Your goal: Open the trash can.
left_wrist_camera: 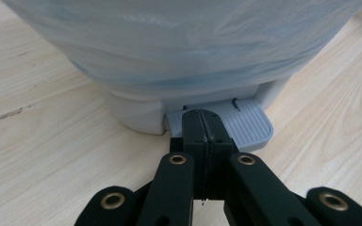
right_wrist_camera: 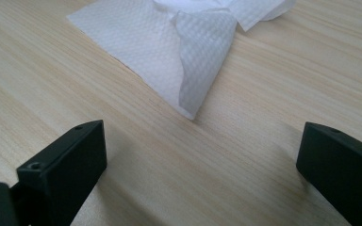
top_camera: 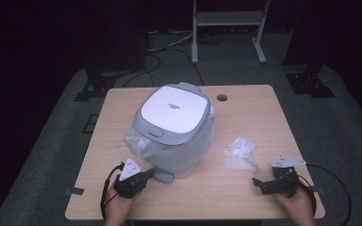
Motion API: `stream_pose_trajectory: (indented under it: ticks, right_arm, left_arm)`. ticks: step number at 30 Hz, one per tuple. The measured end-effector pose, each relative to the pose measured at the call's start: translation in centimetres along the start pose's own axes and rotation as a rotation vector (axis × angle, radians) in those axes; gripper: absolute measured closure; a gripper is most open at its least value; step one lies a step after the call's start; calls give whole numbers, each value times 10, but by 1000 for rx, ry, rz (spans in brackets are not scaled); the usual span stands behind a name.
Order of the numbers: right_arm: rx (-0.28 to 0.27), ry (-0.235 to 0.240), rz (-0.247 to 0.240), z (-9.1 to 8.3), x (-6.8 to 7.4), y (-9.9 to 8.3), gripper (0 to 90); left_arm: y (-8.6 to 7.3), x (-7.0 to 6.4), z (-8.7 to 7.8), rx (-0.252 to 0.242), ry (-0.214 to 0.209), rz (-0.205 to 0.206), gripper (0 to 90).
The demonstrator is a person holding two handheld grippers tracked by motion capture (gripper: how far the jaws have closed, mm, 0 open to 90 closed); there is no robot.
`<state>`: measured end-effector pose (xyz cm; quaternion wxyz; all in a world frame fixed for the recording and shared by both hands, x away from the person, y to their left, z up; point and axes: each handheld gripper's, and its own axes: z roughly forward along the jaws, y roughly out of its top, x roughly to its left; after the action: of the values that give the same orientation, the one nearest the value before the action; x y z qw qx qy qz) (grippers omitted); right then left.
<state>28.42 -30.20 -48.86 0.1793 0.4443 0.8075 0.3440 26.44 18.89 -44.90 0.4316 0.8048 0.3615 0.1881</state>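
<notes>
A small grey pedal bin [top_camera: 172, 129] with a white lid [top_camera: 173, 113] and a clear bag liner [left_wrist_camera: 184, 47] stands on the wooden table [top_camera: 245, 108]. Its grey ribbed pedal [left_wrist_camera: 250, 125] sticks out toward me. My left gripper [top_camera: 148, 174] is shut with nothing between its jaws, and its tips [left_wrist_camera: 201, 117] lie over the pedal's left part. A crumpled white paper tissue [top_camera: 239, 153] lies to the right of the bin. My right gripper [top_camera: 259, 183] stands open just short of the tissue [right_wrist_camera: 188, 52], its jaws wide apart over bare wood [right_wrist_camera: 202, 141].
A round cable hole [top_camera: 222, 98] sits in the table's far edge. Behind the table stand a white frame [top_camera: 228, 23], dark stand bases [top_camera: 311, 82] and floor cables [top_camera: 169, 52]. Each gripper trails a black cable near the front edge.
</notes>
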Motion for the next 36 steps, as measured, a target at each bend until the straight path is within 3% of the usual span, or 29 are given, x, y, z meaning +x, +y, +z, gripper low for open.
stream_pose_trajectory:
  ticks: [13, 18, 19, 20, 36]
  right_arm:
    - [0, 0, 0, 0, 0, 0, 10]
    - [1, 0, 1, 0, 0, 0, 10]
    - [1, 0, 1, 0, 0, 0, 10]
    - [0, 0, 0, 0, 0, 0, 10]
    - [0, 0, 1, 0, 0, 0, 10]
  left_arm:
    - [2, -11, 17, -7, 8, 18, 900]
    - [3, -16, 23, -11, 18, 2, 900]
    - [3, -16, 23, -11, 18, 2, 900]
    - [4, -16, 25, -10, 17, 31, 900]
    - [0, -16, 31, -20, 9, 27, 900]
